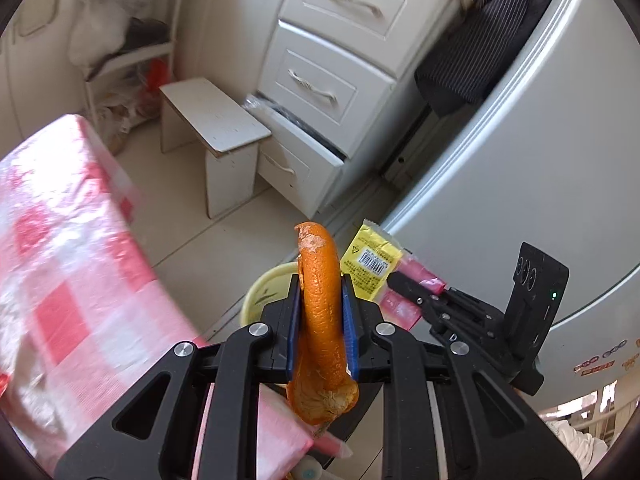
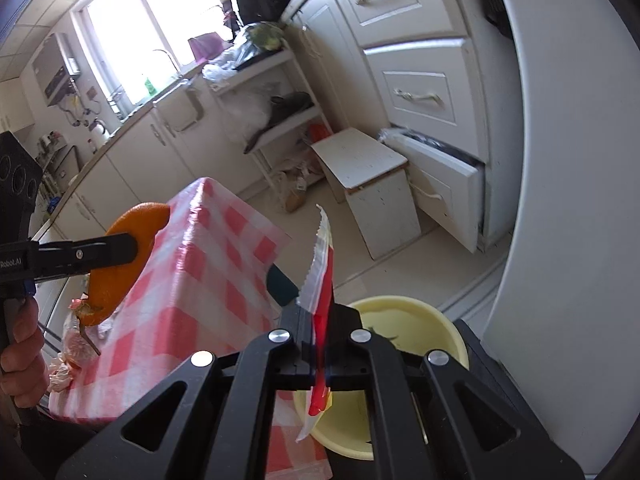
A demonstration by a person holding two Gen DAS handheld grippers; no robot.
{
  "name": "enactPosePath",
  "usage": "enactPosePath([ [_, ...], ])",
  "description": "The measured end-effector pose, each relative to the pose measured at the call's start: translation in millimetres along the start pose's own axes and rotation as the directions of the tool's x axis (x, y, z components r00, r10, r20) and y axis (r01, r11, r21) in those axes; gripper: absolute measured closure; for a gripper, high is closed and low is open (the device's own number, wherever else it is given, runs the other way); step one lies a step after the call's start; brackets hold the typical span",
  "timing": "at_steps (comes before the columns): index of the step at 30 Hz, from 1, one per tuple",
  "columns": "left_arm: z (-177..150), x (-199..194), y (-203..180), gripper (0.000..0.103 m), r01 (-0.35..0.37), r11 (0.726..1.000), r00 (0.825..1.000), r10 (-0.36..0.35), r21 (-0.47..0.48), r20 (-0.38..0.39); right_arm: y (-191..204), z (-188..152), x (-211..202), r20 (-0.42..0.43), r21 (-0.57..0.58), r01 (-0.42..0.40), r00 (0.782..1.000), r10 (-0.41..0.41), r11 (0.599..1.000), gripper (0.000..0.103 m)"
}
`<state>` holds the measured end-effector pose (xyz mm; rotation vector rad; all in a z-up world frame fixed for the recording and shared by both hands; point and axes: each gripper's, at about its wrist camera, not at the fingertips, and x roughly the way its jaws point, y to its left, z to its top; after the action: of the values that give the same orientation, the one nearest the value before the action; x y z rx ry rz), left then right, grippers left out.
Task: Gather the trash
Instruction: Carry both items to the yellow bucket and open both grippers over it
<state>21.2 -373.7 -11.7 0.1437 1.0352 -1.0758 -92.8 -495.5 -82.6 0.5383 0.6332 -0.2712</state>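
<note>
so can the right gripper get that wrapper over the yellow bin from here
Probably yes. The right gripper, jaws shut on the wrapper, already points down at the yellow bin, whose open mouth sits just beyond it. Nothing lies between; the checked table stands off to the side.

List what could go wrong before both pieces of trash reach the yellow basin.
The orange peel sticks out well past the left gripper and might slip free early. The thin wrapper in the right gripper may flutter past the yellow basin. Both grippers converge closely and could collide.
</note>
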Motion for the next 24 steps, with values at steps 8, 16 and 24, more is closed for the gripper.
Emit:
enactPosePath([
  [8,8,62,-11,0.085,-0.008,1.000,0.997,0.009,0.020,-0.078,-44,-21,10,-0.052,0.053,0.036,0.998,-0.033,0.998,0.100],
  [16,8,102,-16,0.066,-0.092,0.992,0.983,0.105,0.087,-0.153,-63,-36,20,-0.099,0.096,0.067,0.993,-0.057,0.993,0.050],
  [24,13,84,-18,0.047,-0.180,0.979,0.980,0.188,0.096,-0.072,-61,-30,7,-0.073,0.128,0.052,0.996,-0.043,0.990,0.050],
])
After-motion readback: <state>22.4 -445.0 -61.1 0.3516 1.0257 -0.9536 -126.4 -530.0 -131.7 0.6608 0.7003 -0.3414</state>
